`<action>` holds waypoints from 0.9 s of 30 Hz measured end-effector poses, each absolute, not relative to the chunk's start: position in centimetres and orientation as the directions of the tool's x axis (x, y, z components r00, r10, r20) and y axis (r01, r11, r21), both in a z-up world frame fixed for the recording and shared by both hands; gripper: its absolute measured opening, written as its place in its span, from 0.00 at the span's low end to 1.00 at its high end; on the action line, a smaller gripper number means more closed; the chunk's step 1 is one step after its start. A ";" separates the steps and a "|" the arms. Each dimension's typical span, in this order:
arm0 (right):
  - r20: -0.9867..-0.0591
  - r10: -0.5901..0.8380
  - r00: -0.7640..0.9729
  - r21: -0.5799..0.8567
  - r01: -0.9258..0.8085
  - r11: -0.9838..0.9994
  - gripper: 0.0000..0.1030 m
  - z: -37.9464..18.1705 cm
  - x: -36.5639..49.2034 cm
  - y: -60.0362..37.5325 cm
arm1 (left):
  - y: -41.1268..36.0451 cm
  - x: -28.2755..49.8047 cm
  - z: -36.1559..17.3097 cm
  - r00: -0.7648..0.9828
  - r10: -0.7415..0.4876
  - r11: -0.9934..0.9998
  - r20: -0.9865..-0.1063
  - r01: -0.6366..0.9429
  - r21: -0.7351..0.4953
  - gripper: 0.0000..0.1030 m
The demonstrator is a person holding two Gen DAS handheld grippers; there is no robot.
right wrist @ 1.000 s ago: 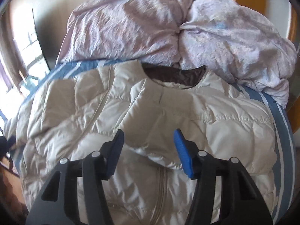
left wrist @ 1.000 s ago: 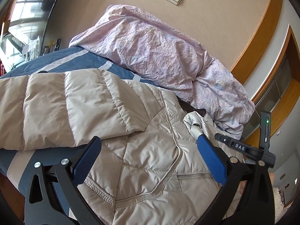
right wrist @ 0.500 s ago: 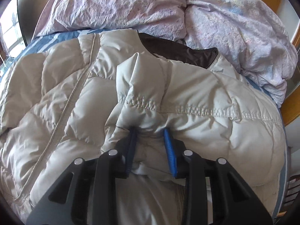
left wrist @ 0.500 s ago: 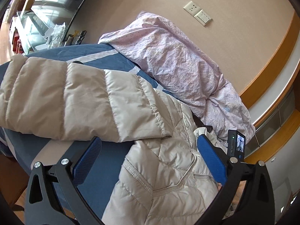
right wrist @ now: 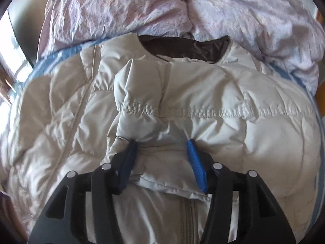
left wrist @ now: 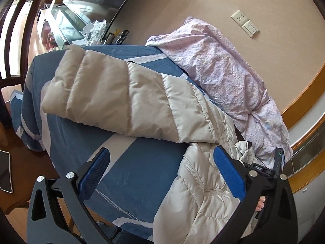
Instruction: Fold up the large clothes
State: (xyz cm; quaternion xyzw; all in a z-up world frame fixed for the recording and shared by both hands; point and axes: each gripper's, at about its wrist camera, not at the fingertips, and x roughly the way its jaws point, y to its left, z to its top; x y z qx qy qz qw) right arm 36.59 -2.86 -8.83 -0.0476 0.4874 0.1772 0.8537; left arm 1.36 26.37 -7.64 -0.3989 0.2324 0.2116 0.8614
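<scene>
A beige quilted down jacket (right wrist: 203, 105) with a brown lining lies on a blue striped bed (left wrist: 142, 162). One sleeve (left wrist: 121, 99) stretches out to the left across the sheet in the left wrist view. The other sleeve is folded over the chest; its cuff (right wrist: 140, 99) sits between the fingers of my right gripper (right wrist: 161, 148), which press into its fabric, though the jaws stand wider than before. My left gripper (left wrist: 160, 168) is open and empty above the bed, by the jacket's hem (left wrist: 193, 183).
A crumpled pink duvet (left wrist: 223, 71) lies along the wall behind the jacket, also in the right wrist view (right wrist: 182, 6). A glass cabinet (left wrist: 67, 22) stands at the far left. A phone (left wrist: 4, 170) lies on the wooden floor left of the bed.
My right gripper closed on the folded sleeve's cuff, then its jaws widened a little. My left gripper swung left and back, off the jacket body, so more blue sheet shows.
</scene>
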 end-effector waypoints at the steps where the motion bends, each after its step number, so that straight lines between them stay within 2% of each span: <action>1: -0.830 0.278 0.484 0.121 -0.332 0.936 0.60 -8.3 36.3 -3.7 | 26.5 1.0 -7.6 0.800 0.189 0.584 -0.570 -0.558 -0.589 0.99; 4: -0.799 0.234 0.553 0.078 -0.291 0.954 0.61 -7.4 35.6 -5.1 | 27.4 0.4 -8.0 0.791 0.195 0.536 -0.579 -0.581 -0.613 0.99; 7: -0.807 0.237 0.541 0.108 -0.260 0.960 0.61 -7.6 35.9 -6.2 | 28.4 0.2 -8.7 0.786 0.185 0.476 -0.590 -0.596 -0.646 0.99; 13: -0.853 0.152 0.499 0.020 -0.260 0.965 0.62 -9.9 37.0 -5.7 | 29.0 0.8 -9.4 0.752 0.216 0.450 -0.623 -0.643 -0.620 0.96; 22: -0.866 0.153 0.475 0.024 -0.267 0.964 0.63 -10.4 37.5 -5.9 | 30.6 1.9 -10.5 0.731 0.202 0.366 -0.652 -0.673 -0.643 0.80; 27: -0.866 0.154 0.476 0.022 -0.271 0.962 0.64 -10.4 37.6 -5.8 | 31.9 1.8 -10.8 0.727 0.211 0.284 -0.653 -0.685 -0.671 0.62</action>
